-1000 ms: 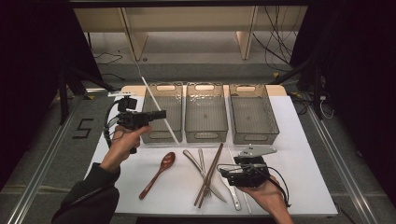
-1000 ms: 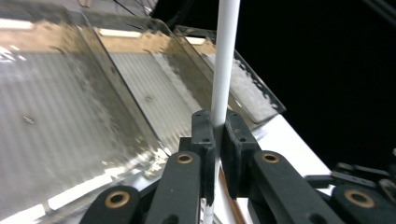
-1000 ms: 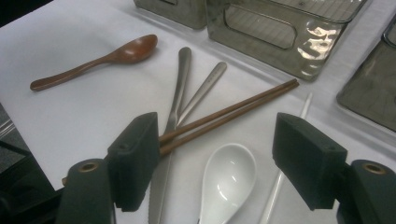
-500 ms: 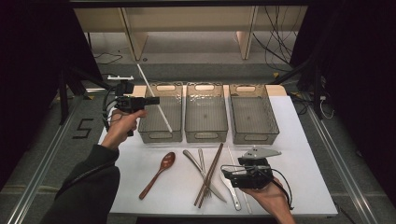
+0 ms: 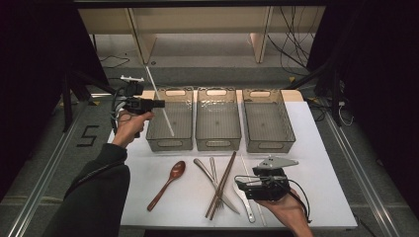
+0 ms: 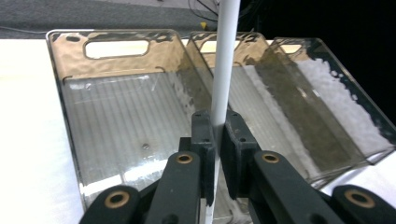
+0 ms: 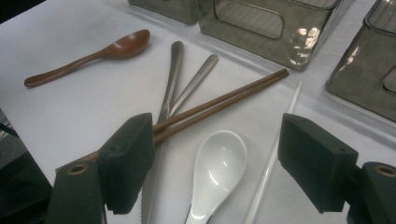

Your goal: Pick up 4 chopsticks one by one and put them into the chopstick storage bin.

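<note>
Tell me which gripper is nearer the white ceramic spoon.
Right. The right gripper hovers open directly over the white ceramic spoon; the left gripper is far off beside the left bin.

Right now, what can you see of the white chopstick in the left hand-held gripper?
The white chopstick is a long, thin, smooth rod, plastic by the look. The left hand-held gripper is shut on it partway along, so both ends stick out. In the high view it slants over the leftmost bin, upper end toward the far table edge, lower end inside the bin's outline. Whether it touches the bin cannot be told.
</note>
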